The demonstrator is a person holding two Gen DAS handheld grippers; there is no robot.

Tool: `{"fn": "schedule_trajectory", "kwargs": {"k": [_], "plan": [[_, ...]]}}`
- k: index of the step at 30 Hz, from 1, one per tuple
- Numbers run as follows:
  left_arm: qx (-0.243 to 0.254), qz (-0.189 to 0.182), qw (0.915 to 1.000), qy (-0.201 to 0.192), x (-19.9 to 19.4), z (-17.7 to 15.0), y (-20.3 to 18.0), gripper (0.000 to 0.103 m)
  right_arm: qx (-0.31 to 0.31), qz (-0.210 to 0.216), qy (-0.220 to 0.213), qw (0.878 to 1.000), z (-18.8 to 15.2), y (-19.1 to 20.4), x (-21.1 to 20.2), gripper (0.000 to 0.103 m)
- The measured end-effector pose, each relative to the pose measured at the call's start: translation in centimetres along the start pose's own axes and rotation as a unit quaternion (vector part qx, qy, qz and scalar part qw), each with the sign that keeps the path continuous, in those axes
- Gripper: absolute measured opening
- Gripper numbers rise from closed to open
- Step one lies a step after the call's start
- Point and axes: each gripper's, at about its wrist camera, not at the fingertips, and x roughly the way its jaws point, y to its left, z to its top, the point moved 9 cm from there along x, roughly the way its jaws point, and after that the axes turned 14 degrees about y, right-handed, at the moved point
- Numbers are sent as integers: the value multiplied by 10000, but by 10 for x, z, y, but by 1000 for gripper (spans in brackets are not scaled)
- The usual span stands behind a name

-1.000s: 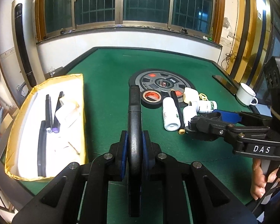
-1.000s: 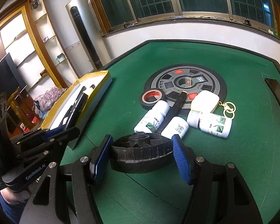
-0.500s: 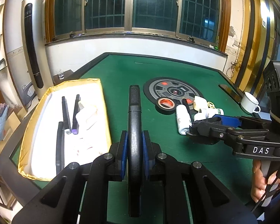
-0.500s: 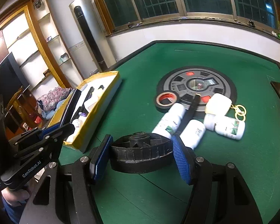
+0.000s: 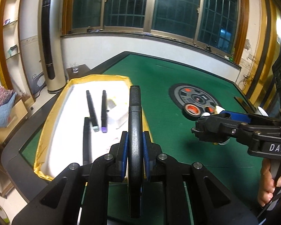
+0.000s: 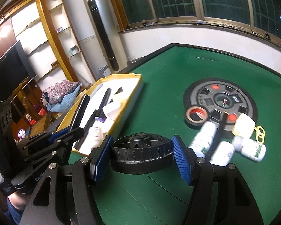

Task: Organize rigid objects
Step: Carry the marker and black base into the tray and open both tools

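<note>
My left gripper [image 5: 134, 138] is shut on a long flat black bar [image 5: 134, 103], seen edge-on and sticking out past the pads over the right edge of the yellow-rimmed box [image 5: 40, 131]. The box's white inside holds two markers [image 5: 91, 110], a black stick and a small white case. My right gripper [image 6: 141, 150] is shut on a black ribbed round part [image 6: 141, 155], held above the green table. In the right wrist view the left gripper [image 6: 73, 133] and its bar [image 6: 80, 108] hang over the box [image 6: 121, 76].
A black-and-red tape roll [image 6: 196, 114] lies against the round grey disc [image 6: 221, 99] set in the table. Near it are white bottles [image 6: 204, 136], a black pen [image 6: 218, 136] and a cream case with yellow rings [image 6: 243, 123]. A hand [image 5: 269, 183] grips the right handle.
Both grippers have carried their loads leftward toward the box. It now sits nearer the middle of each view, and the bottles and disc have slid to the right.
</note>
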Motion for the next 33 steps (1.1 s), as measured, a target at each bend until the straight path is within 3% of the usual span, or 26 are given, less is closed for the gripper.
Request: {"fn": "schedule_trajectory", "kwargs": {"k": [17, 23, 33], "plan": [[-713, 119, 9970, 268, 34, -6, 84, 12, -659, 101, 337, 9972, 55, 88, 54, 59], [-883, -2, 9952, 421, 48, -6, 100, 12, -670, 207, 615, 9956, 82, 106, 90, 59], [-901, -33, 9937, 672, 67, -4, 103, 12, -646, -129, 918, 9936, 118, 118, 155, 59]]}}
